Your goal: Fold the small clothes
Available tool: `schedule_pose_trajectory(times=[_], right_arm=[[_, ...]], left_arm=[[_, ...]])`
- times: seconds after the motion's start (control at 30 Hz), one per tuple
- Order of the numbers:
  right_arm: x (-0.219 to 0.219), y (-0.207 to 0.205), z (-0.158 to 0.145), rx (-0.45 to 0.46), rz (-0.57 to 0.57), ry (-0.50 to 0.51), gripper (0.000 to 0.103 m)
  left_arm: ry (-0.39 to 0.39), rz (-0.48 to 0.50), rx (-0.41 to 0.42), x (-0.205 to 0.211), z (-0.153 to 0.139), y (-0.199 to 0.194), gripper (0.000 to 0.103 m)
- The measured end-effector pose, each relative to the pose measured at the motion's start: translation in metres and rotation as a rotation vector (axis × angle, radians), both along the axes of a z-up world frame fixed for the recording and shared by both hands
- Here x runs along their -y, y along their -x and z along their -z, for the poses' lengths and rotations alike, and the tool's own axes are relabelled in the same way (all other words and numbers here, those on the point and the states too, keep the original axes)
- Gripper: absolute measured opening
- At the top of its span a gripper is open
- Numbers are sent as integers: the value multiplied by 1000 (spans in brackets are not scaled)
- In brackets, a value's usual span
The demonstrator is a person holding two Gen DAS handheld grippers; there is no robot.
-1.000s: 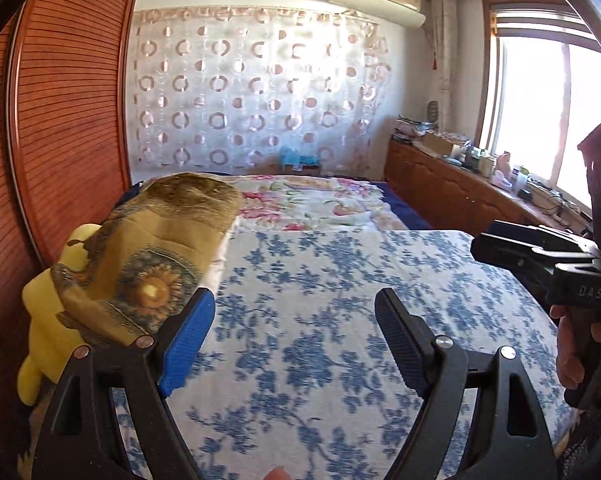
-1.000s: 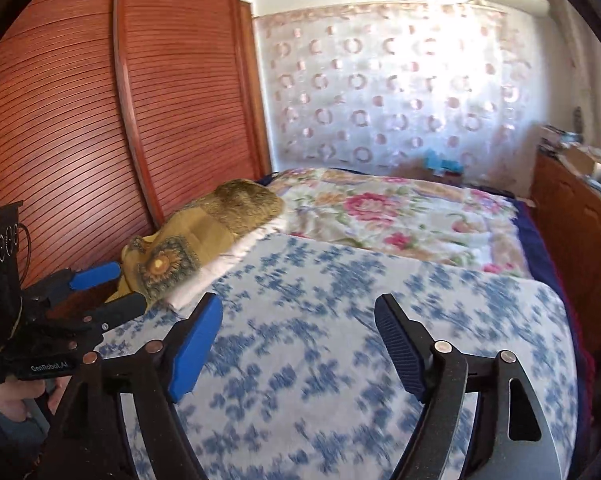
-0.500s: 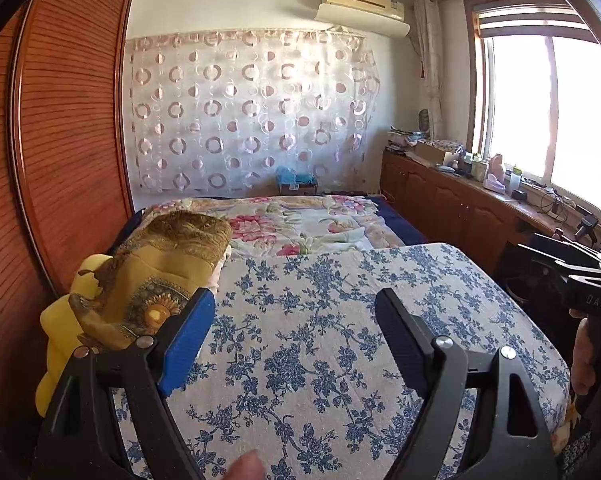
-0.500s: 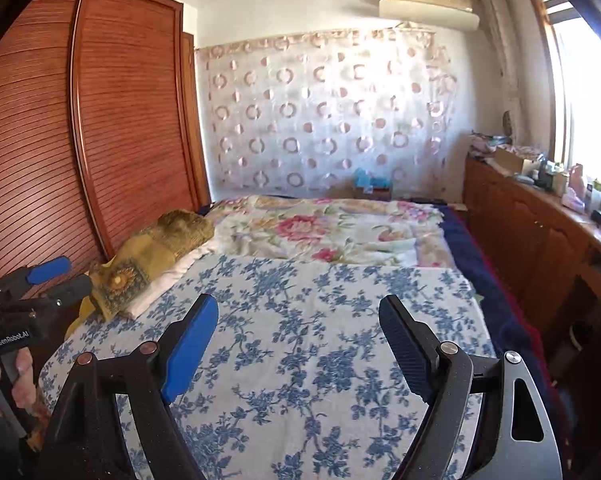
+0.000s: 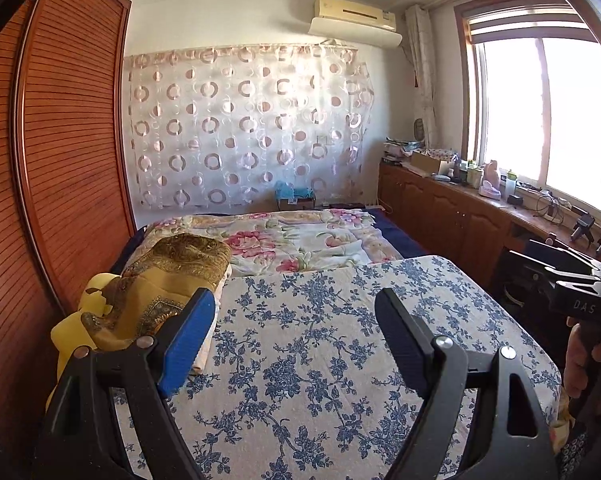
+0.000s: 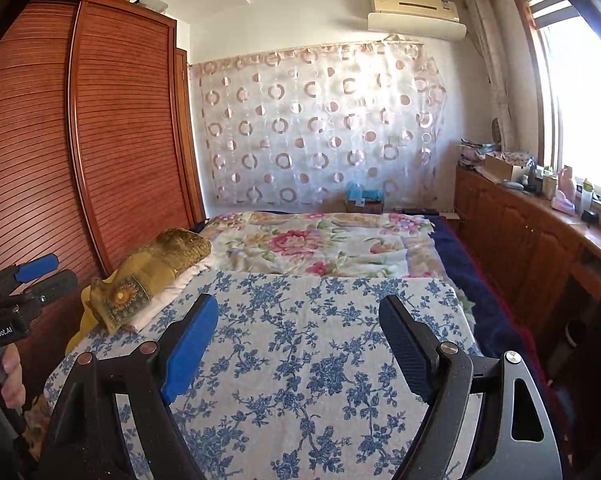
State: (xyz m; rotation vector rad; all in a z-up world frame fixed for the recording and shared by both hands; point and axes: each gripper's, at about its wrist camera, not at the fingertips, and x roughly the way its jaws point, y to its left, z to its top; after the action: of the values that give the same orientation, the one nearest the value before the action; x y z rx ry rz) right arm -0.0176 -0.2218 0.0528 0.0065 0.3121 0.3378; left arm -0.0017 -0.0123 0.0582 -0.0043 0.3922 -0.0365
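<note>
Bed, blue-floral sheet bare ahead of both jaws; left gripper and right gripper spread wide, empty; no small clothes visible, progress indeterminable.

A patterned sheet lay across the near part of the bed, with a quilt behind it toward the far wall. At the sheet's left edge a pillow rested, just beside the wardrobe along the left. A curtain hung on the wall behind the bed, an air conditioner above it. Cabinets ran along the right under the window.
</note>
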Motion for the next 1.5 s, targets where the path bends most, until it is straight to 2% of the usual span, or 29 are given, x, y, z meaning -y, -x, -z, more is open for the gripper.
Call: schedule_pose_trajectory(times=[1.5], right_arm=[[14, -12, 4, 10, 0, 14, 84]], left_arm=[[0, -12, 7, -4, 0, 1, 83]])
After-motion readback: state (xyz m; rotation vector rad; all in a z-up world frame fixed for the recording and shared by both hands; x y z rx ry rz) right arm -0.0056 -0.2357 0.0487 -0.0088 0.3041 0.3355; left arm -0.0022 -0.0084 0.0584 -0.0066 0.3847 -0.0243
